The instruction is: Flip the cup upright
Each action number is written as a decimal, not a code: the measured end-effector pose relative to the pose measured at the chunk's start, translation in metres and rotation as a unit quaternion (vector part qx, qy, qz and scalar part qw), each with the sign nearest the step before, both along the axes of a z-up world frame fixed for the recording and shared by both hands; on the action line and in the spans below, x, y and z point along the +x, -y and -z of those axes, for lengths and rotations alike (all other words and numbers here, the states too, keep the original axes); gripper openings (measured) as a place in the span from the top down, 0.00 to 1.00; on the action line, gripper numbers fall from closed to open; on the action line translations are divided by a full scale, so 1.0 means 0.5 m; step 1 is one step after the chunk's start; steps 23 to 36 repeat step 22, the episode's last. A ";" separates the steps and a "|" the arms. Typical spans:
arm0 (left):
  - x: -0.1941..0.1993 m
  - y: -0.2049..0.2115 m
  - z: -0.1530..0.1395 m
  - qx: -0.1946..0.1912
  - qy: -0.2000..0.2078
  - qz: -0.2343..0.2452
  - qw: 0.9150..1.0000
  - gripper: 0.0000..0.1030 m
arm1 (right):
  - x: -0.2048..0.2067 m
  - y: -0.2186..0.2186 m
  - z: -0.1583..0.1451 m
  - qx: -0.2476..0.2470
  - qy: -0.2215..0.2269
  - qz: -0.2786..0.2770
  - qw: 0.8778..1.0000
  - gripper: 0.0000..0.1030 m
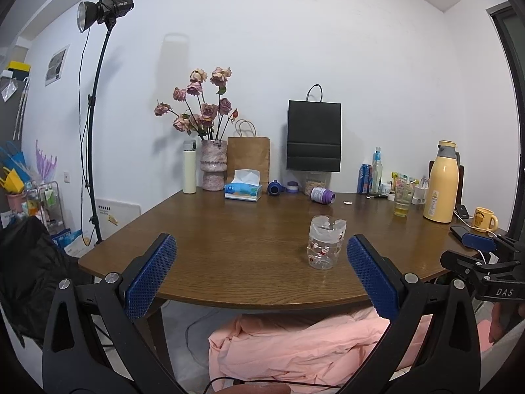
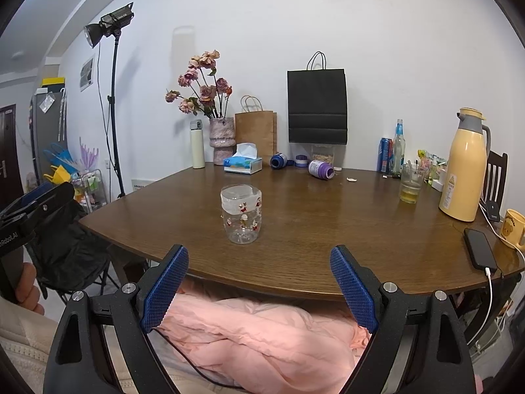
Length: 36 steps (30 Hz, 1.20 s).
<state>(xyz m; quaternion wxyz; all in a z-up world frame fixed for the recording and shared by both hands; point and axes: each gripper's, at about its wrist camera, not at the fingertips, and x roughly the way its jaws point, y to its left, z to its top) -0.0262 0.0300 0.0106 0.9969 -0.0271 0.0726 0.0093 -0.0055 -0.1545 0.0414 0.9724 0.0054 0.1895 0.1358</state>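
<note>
A clear plastic cup (image 1: 325, 242) with small red cartoon prints and a white band near its top stands on the brown wooden table (image 1: 229, 229). It also shows in the right wrist view (image 2: 241, 214). Whether its mouth faces up or down I cannot tell. My left gripper (image 1: 261, 275) is open and empty at the table's front edge, the cup just left of its right fingertip. My right gripper (image 2: 259, 282) is open and empty at the front edge, the cup beyond it toward the left. The right gripper also shows at the far right in the left wrist view (image 1: 479, 242).
Along the back stand a white flask (image 2: 197, 144), a vase of roses (image 2: 222, 141), a tissue box (image 2: 242, 164), two paper bags and a lying purple bottle (image 2: 321, 169). At the right are a glass with liquid (image 2: 410, 184), a yellow thermos (image 2: 466, 167), a phone (image 2: 479, 249) and a yellow mug (image 2: 513, 228).
</note>
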 end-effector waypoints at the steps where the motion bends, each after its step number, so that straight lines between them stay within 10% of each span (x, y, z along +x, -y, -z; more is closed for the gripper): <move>1: 0.000 -0.001 0.000 0.000 0.000 0.000 1.000 0.00 | 0.000 0.001 0.000 0.000 0.000 0.000 1.000 0.11; 36: 0.000 0.005 -0.003 0.004 -0.002 0.002 1.000 0.00 | -0.002 -0.007 0.004 -0.001 -0.005 0.002 1.000 0.11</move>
